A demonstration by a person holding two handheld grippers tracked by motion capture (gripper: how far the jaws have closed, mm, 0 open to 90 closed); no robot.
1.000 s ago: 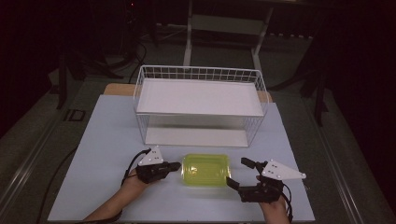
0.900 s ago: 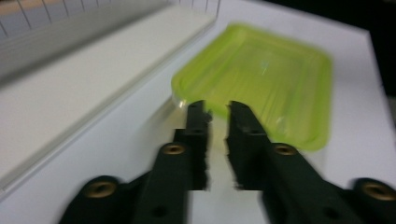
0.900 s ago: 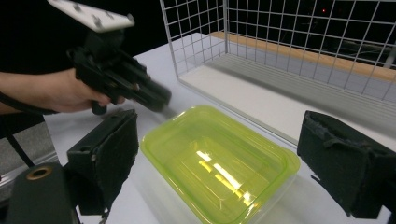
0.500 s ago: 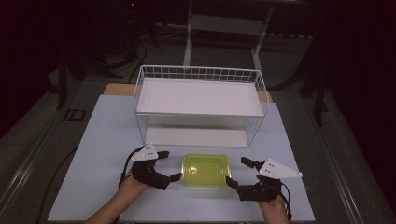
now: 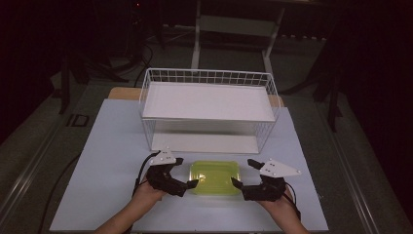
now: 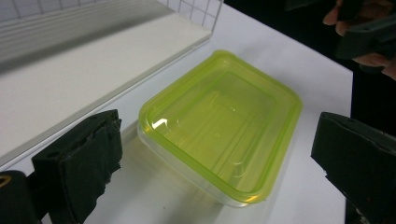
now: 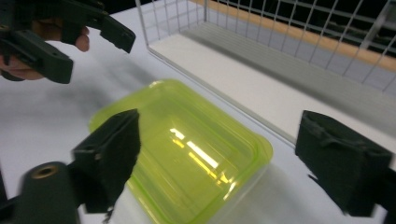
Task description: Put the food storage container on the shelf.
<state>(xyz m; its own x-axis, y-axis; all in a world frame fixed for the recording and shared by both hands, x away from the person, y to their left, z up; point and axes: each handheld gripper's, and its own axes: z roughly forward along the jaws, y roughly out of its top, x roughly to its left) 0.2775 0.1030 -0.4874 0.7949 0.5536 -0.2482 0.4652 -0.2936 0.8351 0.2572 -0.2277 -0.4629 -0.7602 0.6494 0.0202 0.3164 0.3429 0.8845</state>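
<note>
Yellow-green lidded container (image 5: 215, 177) lies flat on the white table (image 5: 107, 146), near the front edge, just in front of the white wire basket rack (image 5: 209, 109) and apart from it. The lid is translucent, with a raised rim and a shallow sunken panel; the clear tub beneath shows along the lower edge in the left gripper view (image 6: 219, 135). The left gripper (image 5: 181, 174) sits at the container's left end, jaws spread wide after just opening, one jaw tip near the lid's front left corner, the other up by its back left corner. Nothing is pinched between them; in the left gripper view both black foam pads (image 6: 88, 154) stand off to either side of the container with bare table showing around it. The right gripper (image 5: 246, 174) sits at the container's right end, jaws also spread, though they have just been closing a little. Its lower jaw tip is close against the lid's front right corner; whether it touches I cannot tell. In the right gripper view the container (image 7: 187, 154) lies between the two pads (image 7: 112, 154), the left-hand pad overlapping the lid's edge in the frame, the other well off it, over the table beside the rack's lower shelf. The rack's two white shelves carry nothing. A hand (image 5: 146, 195) grips each tool from the bottom of the high view.
</note>
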